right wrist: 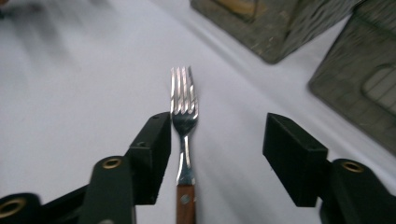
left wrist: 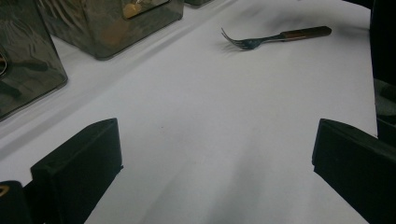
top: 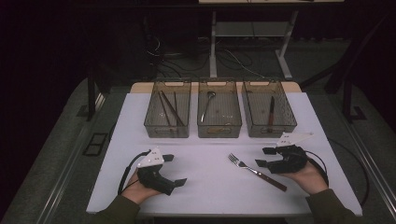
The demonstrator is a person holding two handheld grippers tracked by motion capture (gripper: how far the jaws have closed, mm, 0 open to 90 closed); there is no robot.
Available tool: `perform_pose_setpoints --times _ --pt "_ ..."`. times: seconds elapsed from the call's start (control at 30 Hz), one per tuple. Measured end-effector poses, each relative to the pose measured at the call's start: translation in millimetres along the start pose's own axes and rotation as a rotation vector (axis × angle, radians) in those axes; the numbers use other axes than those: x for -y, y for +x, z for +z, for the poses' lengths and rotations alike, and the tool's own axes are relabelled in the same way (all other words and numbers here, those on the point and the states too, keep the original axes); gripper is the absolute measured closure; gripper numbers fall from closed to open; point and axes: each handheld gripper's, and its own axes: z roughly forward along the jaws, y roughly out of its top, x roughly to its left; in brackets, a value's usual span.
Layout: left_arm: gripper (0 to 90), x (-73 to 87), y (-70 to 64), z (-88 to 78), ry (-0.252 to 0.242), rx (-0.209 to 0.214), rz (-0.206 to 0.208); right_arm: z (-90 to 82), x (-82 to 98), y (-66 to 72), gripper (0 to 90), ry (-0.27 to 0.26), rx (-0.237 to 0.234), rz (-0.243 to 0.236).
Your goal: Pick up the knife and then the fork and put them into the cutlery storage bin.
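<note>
**Right hand-held gripper over the fork, no grip**

Your right hand-held gripper (right wrist: 217, 156) has its jaws apart, straddling the fork (right wrist: 184, 140) at the neck; pads clear of it. The fork lies flat on the white surface (top: 210, 186), tines toward the three bins (top: 219, 114). Your left hand-held gripper (top: 171, 170) sits well apart from it, jaws wide open, nothing between them.
</note>
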Motion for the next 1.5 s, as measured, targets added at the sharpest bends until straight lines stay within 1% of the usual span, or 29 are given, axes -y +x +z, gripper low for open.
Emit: perform_pose_setpoints --times 0.07,0.13,0.17,0.2,0.27,0.3,0.43,0.47,0.63,0.7,0.77,0.87,1.13,1.37,1.5 --pt "0.6 0.1 0.1 0.1 0.003 -0.001 0.001 4.1 3.6 4.6 44.8 0.011 -0.004 -0.003" --pt "0.6 0.2 -0.2 0.3 0.005 -0.001 0.001 7.8 6.7 8.4 47.1 0.02 -0.015 0.001" --pt "0.6 0.2 -0.3 0.2 0.006 -0.002 0.002 9.5 8.2 10.1 48.7 0.028 -0.027 0.002" --pt "0.6 0.2 -0.3 0.3 0.006 -0.001 0.002 11.0 9.7 11.7 49.3 0.039 -0.032 -0.004" --pt "0.6 0.3 -0.2 0.6 0.007 -0.001 0.002 13.5 12.9 13.4 51.3 0.057 -0.026 -0.002" --pt "0.6 0.3 -0.3 0.7 0.008 -0.001 0.002 14.3 14.7 13.3 53.4 0.066 -0.03 -0.001" --pt "0.6 0.2 -0.8 0.6 0.013 0.0 0.009 19.6 20.9 12.1 58.3 0.109 -0.015 -0.017" --pt "0.6 0.2 -0.9 0.6 0.014 -0.001 0.011 20.4 21.6 11.6 60.3 0.117 -0.02 -0.015" --pt "0.6 0.4 -1.5 1.4 0.014 0.002 0.011 24.6 22.7 11.4 66.6 0.131 -0.032 -0.025" --pt "0.6 0.4 -1.8 1.5 0.015 0.002 0.012 26.3 23.5 11.3 67.7 0.136 -0.029 -0.032" --pt "0.6 0.4 -1.9 1.6 0.015 0.003 0.014 27.8 24.2 11.4 70.3 0.142 -0.039 -0.031" --pt "0.6 0.5 -1.6 1.9 0.018 0.002 0.015 30.1 25.0 12.7 72.8 0.159 -0.034 -0.056" --pt "0.5 0.5 -2.2 3.3 0.019 0.003 0.014 31.0 26.5 17.4 75.6 0.154 -0.002 -0.099" --pt "0.5 0.4 -2.5 3.8 0.02 0.004 0.015 31.1 26.5 16.8 77.4 0.155 -0.009 -0.108" --pt "0.5 0.1 -2.8 3.3 0.017 0.004 0.017 30.9 26.1 13.3 77.6 0.153 -0.033 -0.097"
